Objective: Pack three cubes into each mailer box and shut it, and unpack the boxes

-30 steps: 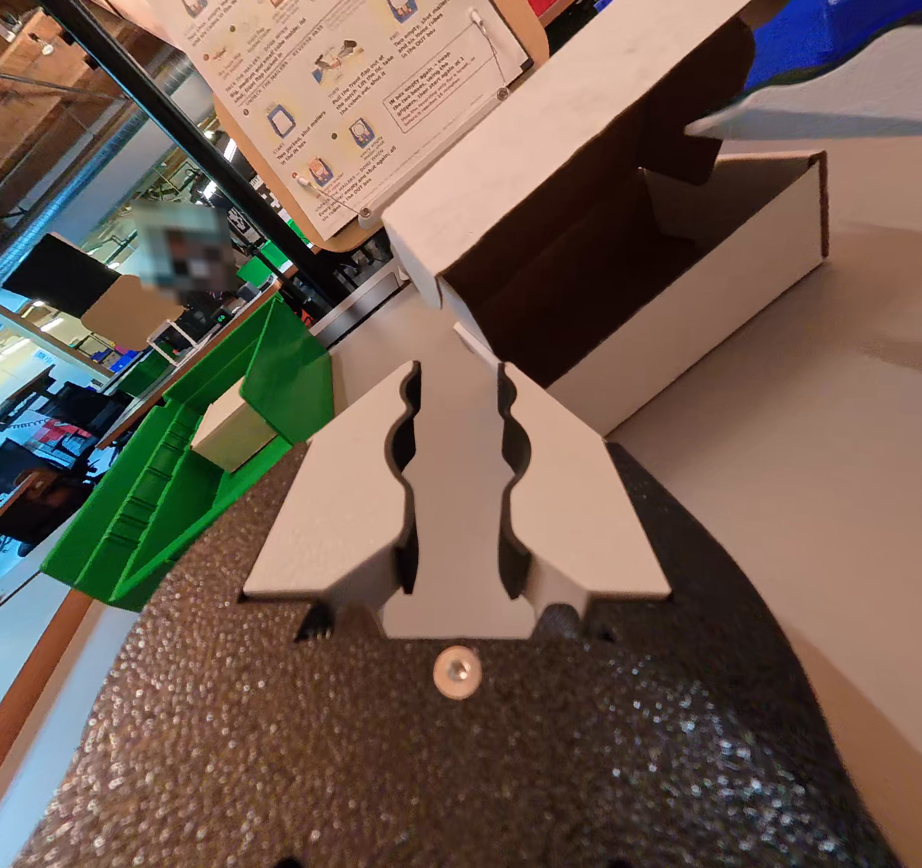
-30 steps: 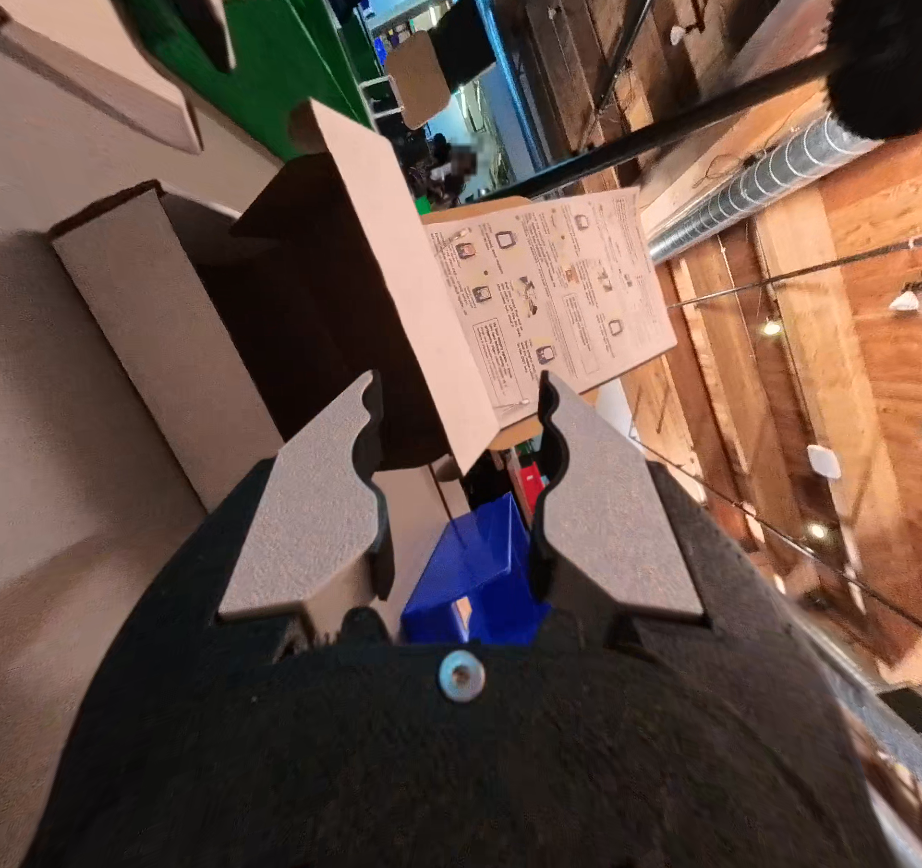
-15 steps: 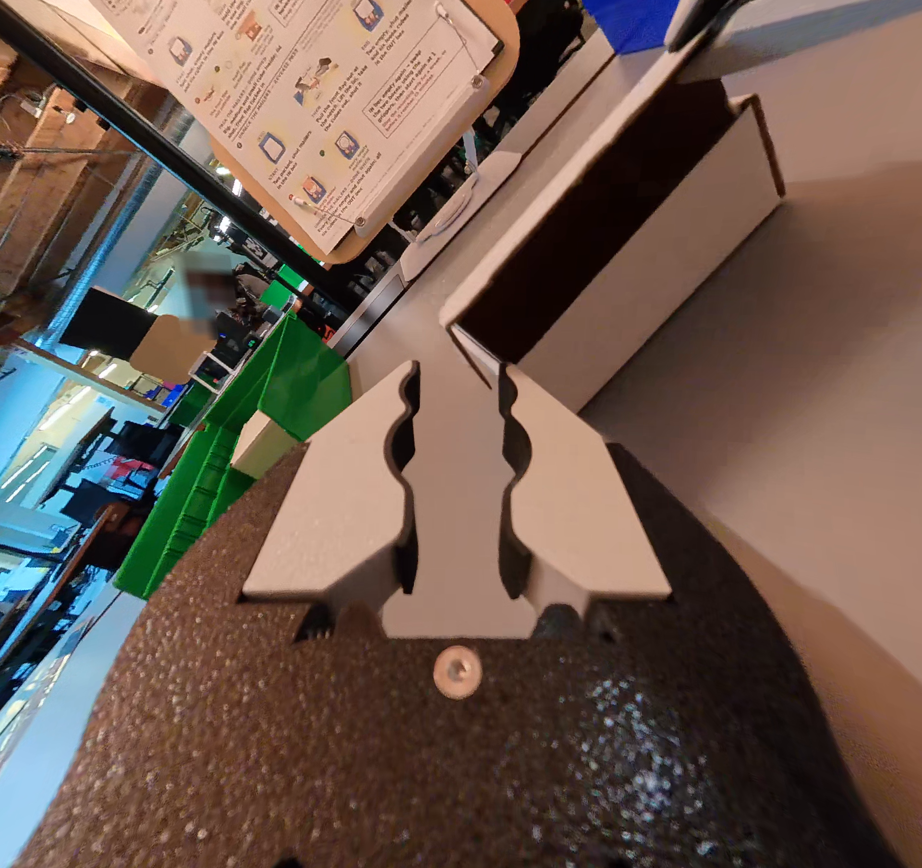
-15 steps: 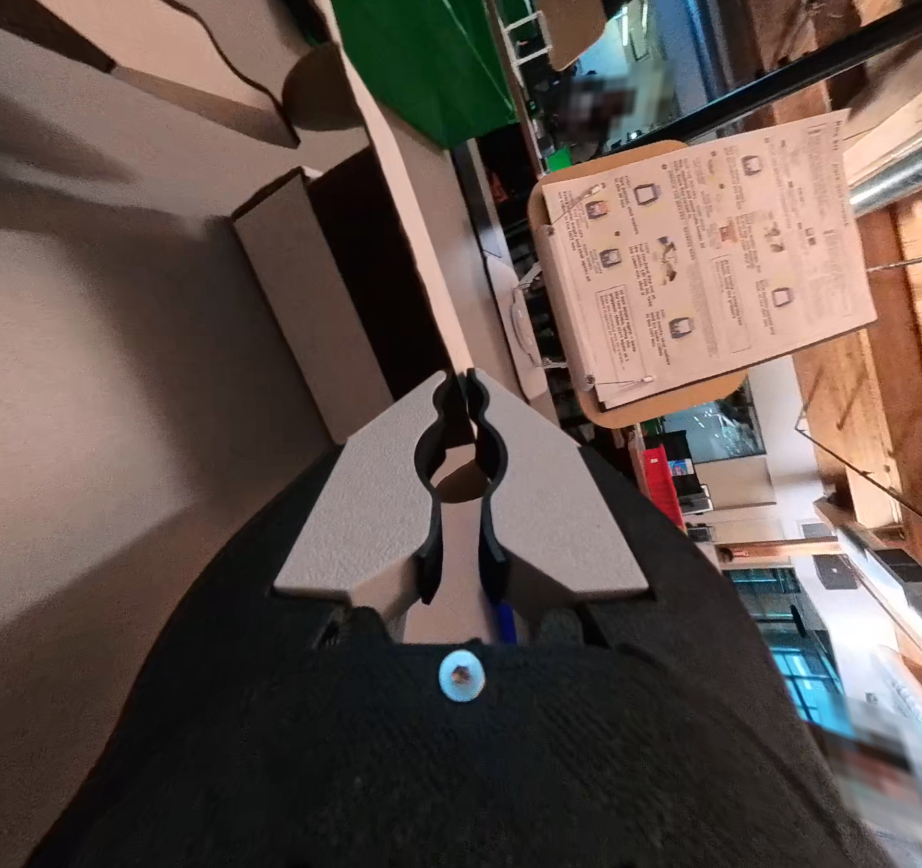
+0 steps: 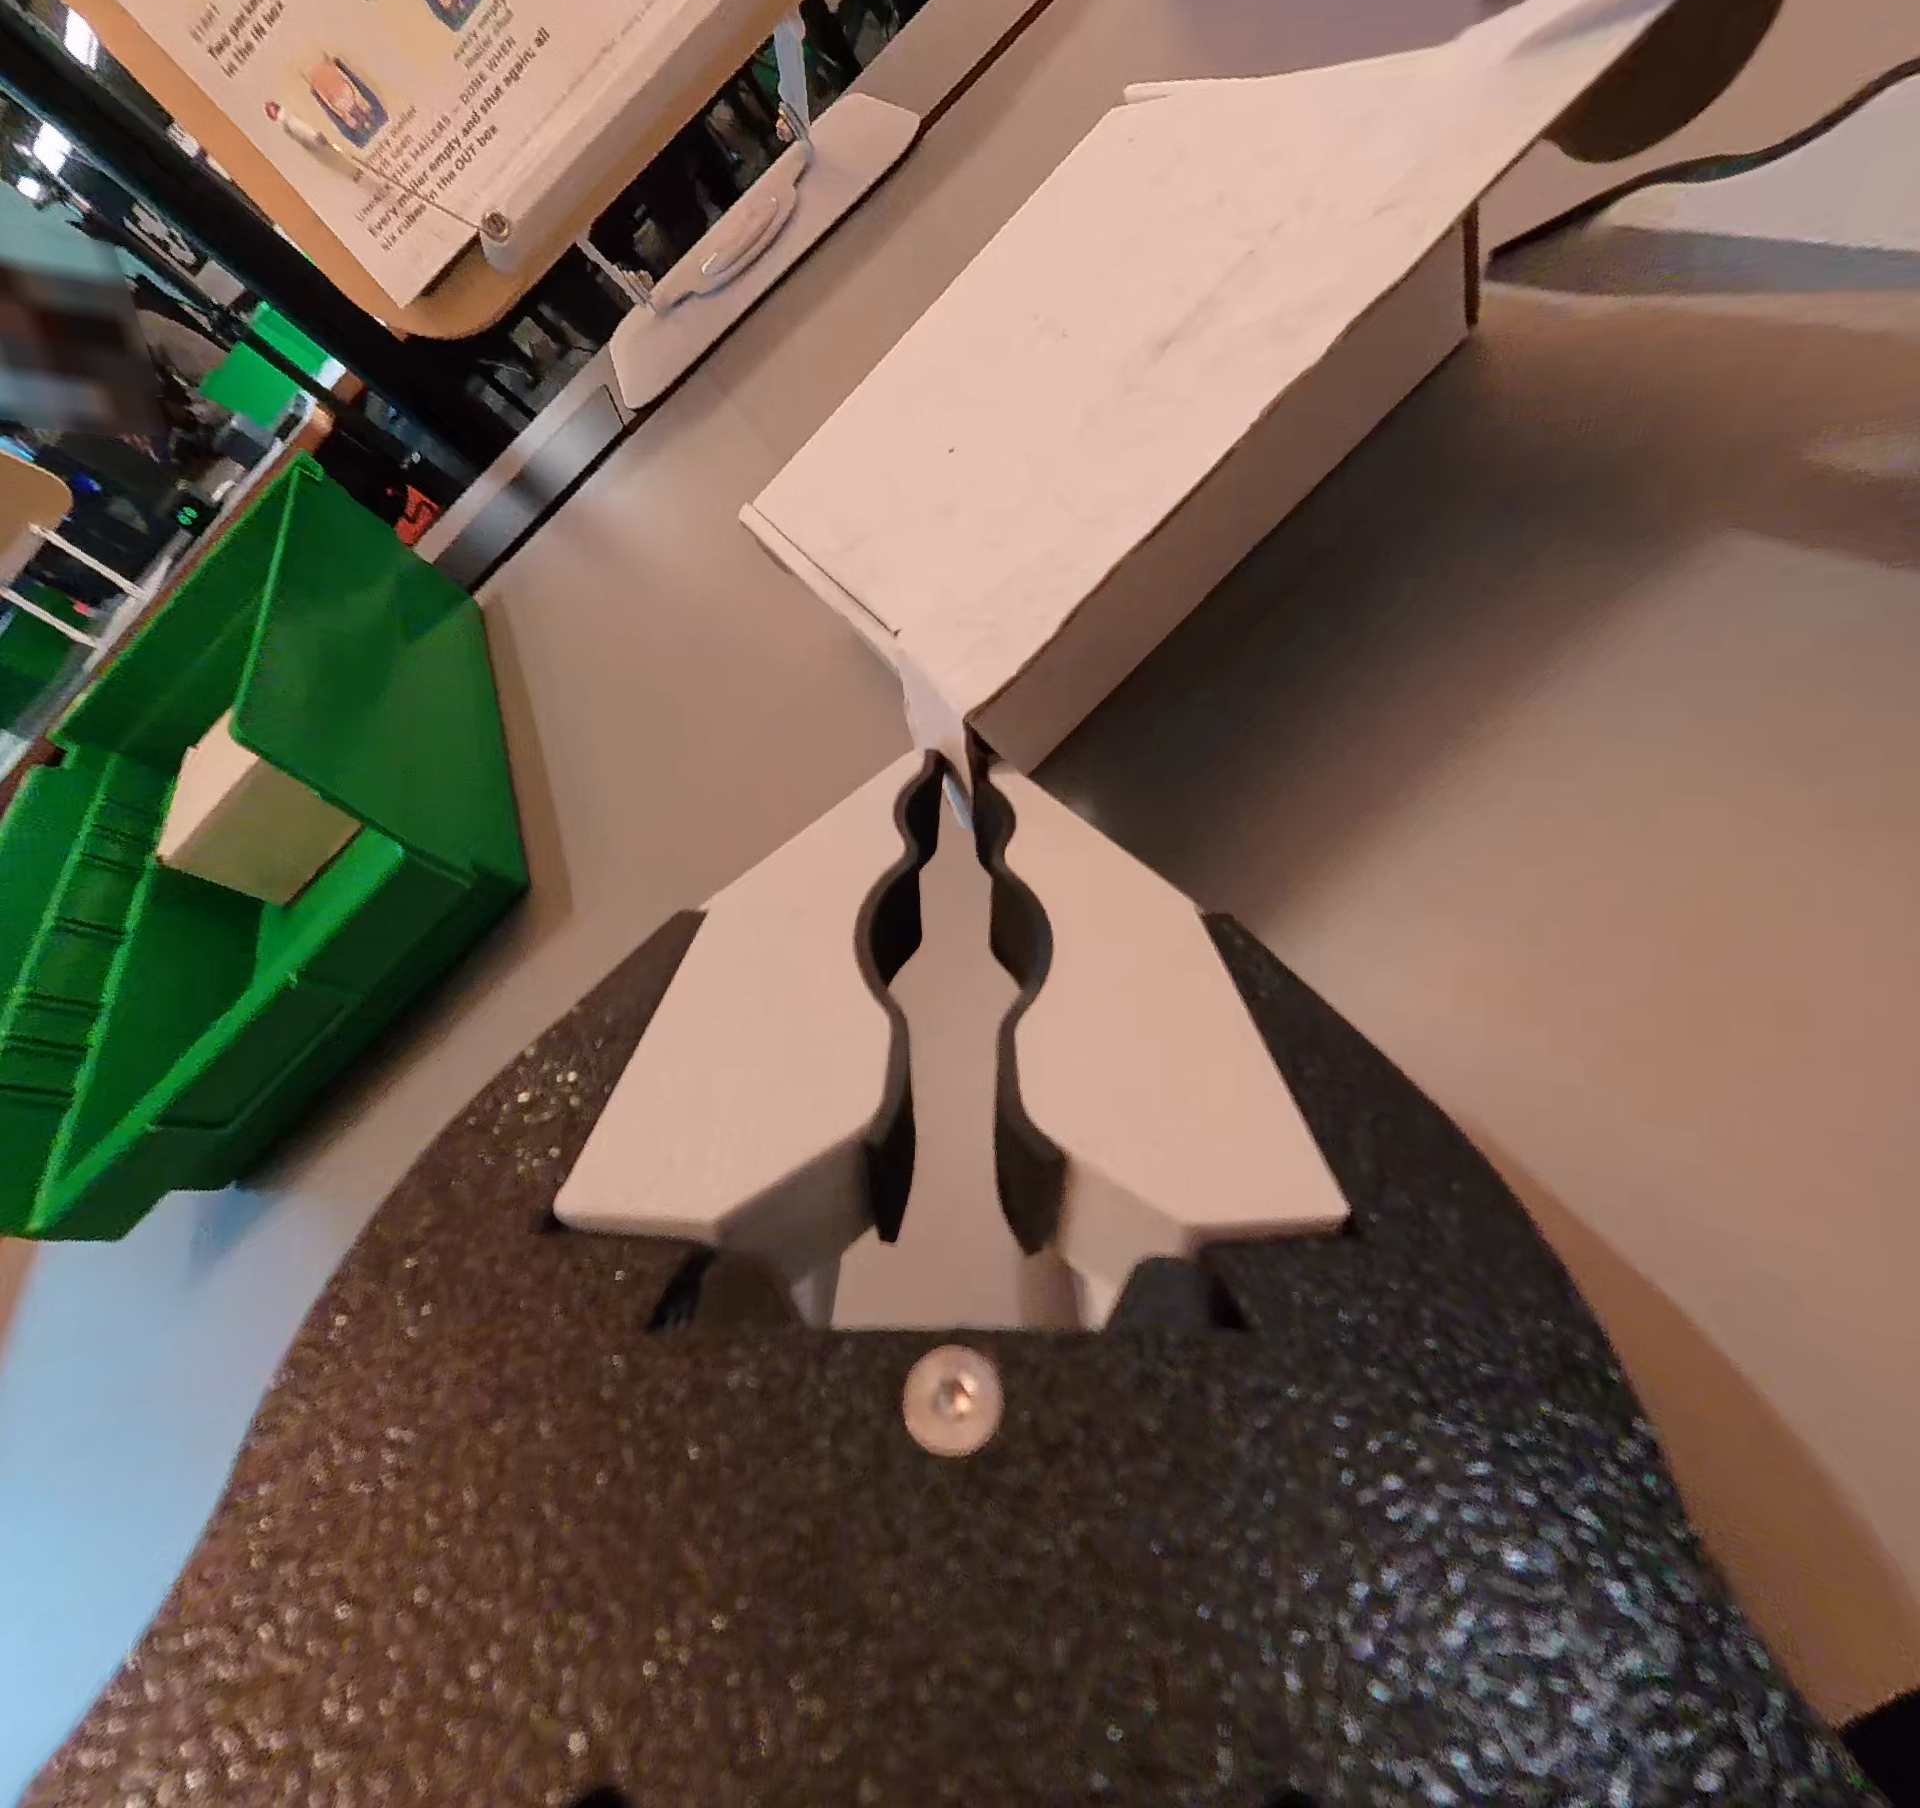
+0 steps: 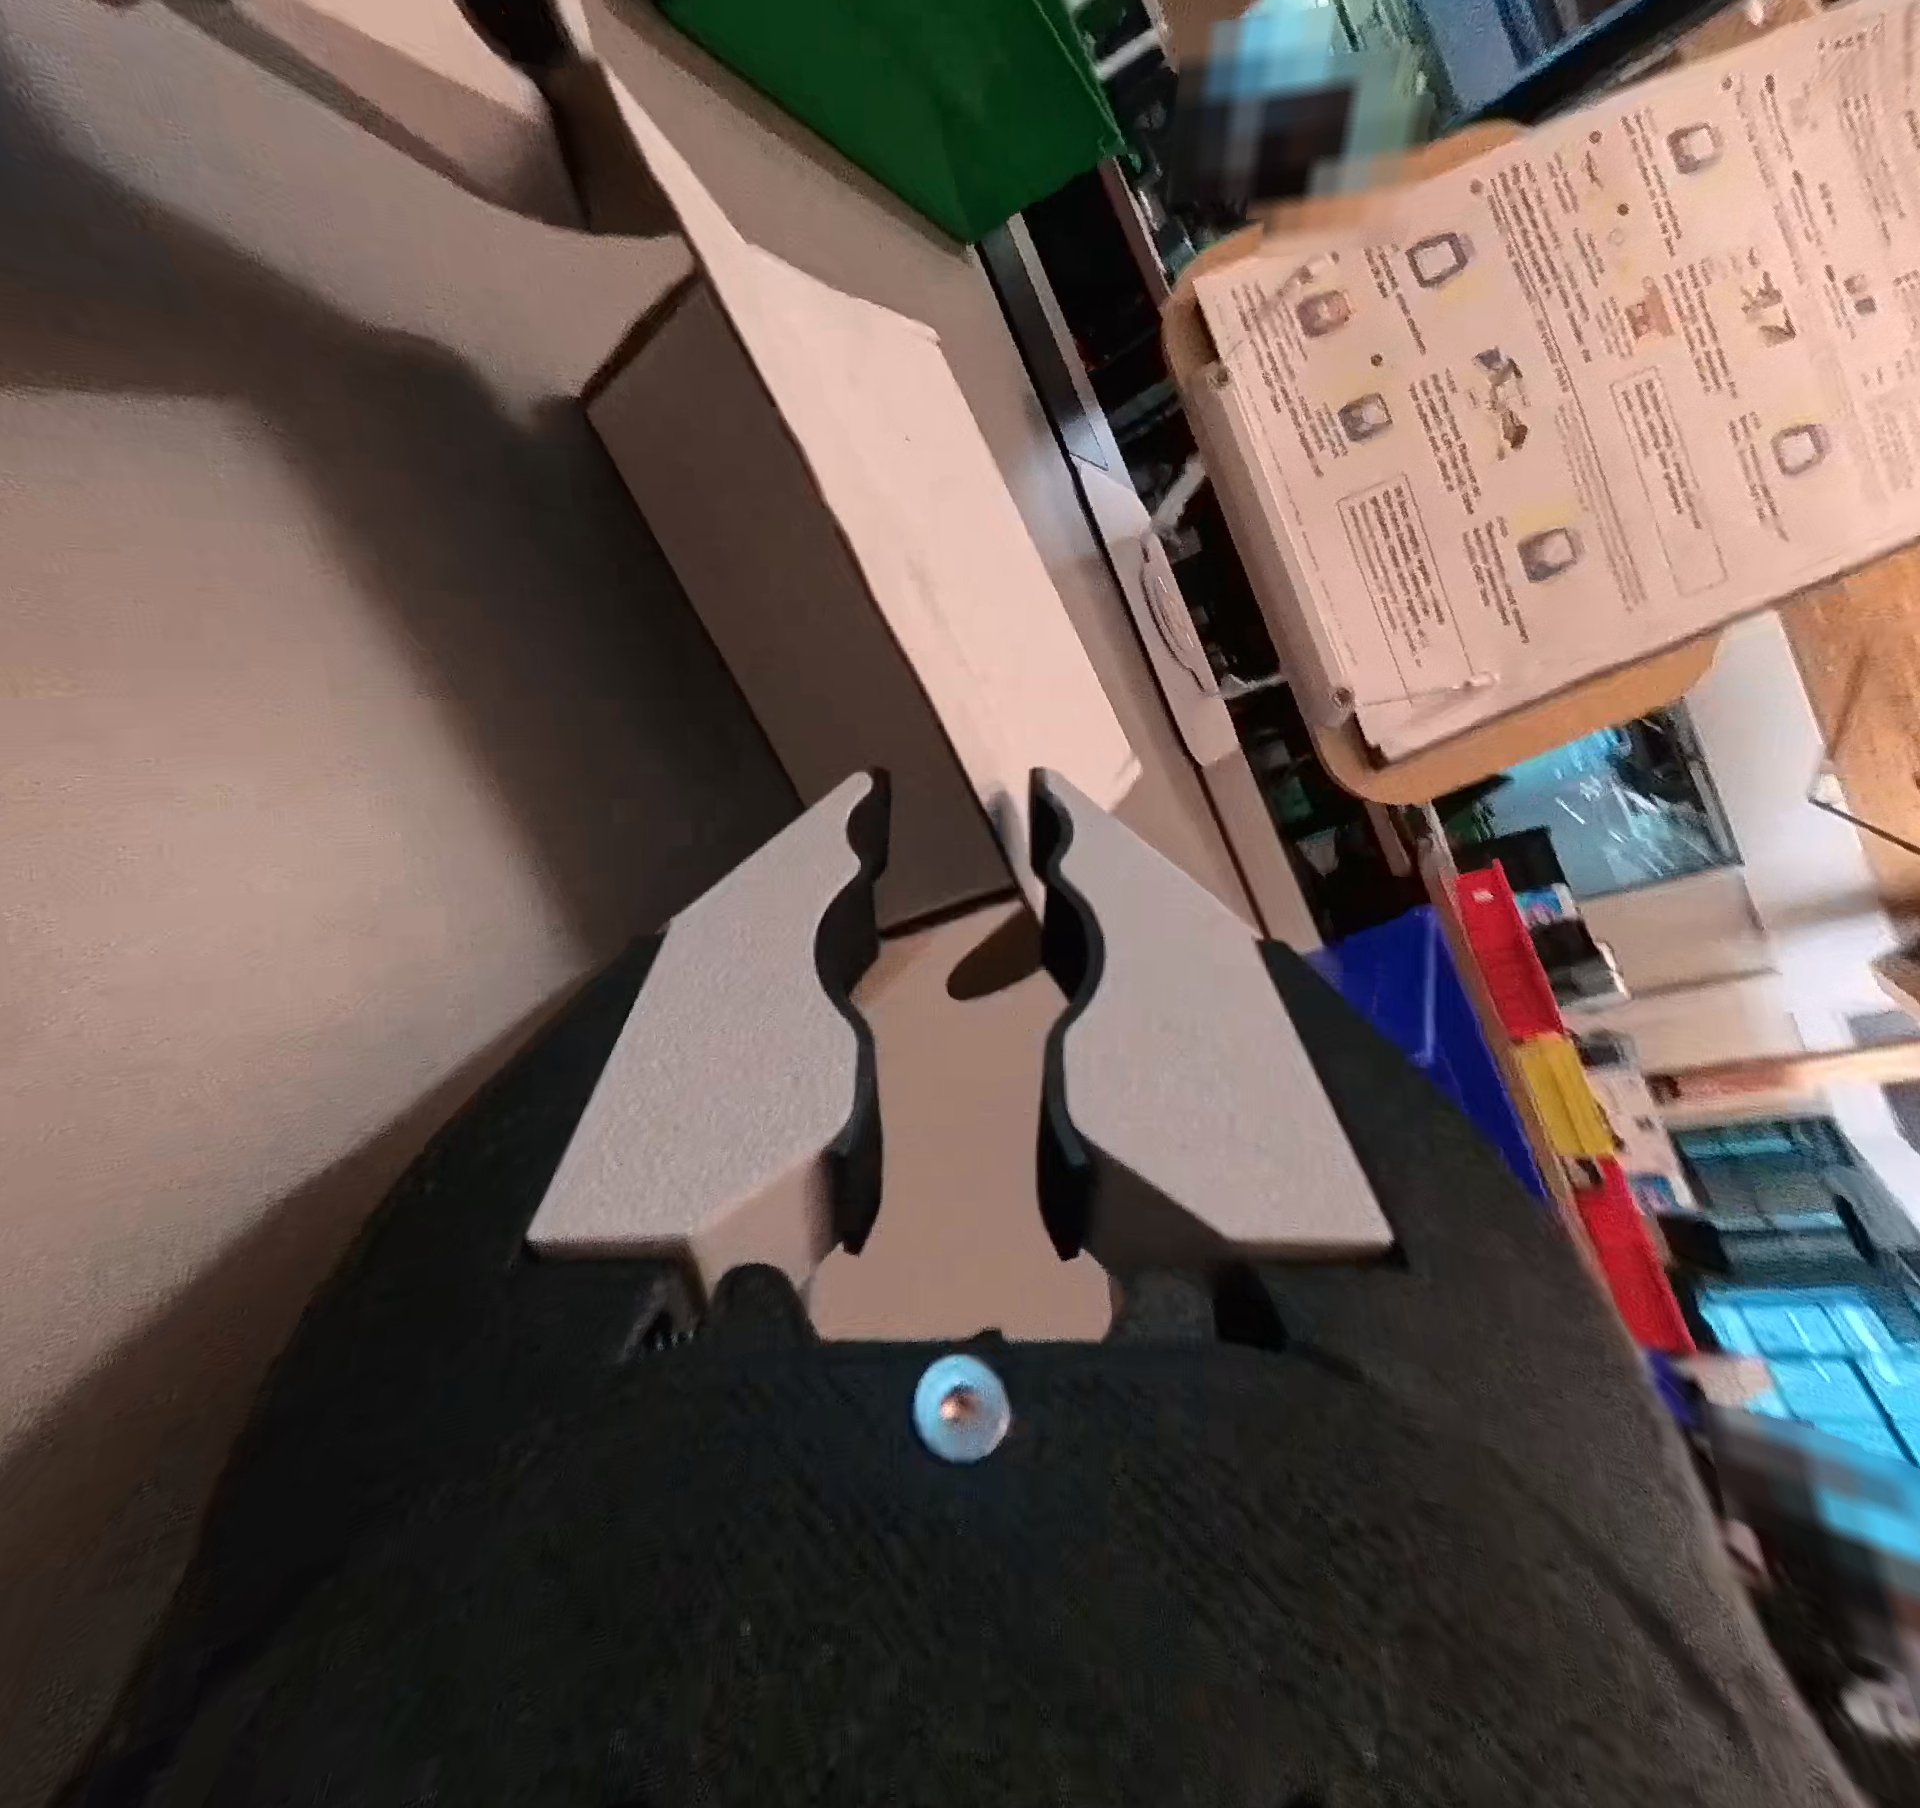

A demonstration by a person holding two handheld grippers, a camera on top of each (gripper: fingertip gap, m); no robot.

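The white mailer box (image 5: 1091, 408) lies on the grey table with its lid down. My left gripper (image 5: 954, 779) is at the box's near left corner, with its jaws nearly closed on the lid's white side flap (image 5: 940, 730). My right gripper (image 6: 958, 802) is open at the other end of the box (image 6: 831, 532), and the edge of the box runs into the gap between its fingers. One right finger (image 5: 1621, 2) shows in the left wrist view over the far end of the lid. The inside of the box is hidden, and no cubes are in view.
A green bin (image 5: 364, 719) stands left of the box and holds a second white mailer (image 5: 255, 828). It also shows in the right wrist view (image 6: 914, 44). An instruction sheet on a clipboard (image 5: 436, 44) stands behind the table, and a blue bin (image 6: 1403, 1010) sits at the right.
The lid has swung down from open to flat on the box. My left gripper has closed on the side flap. My right gripper shut half a second ago and is open again.
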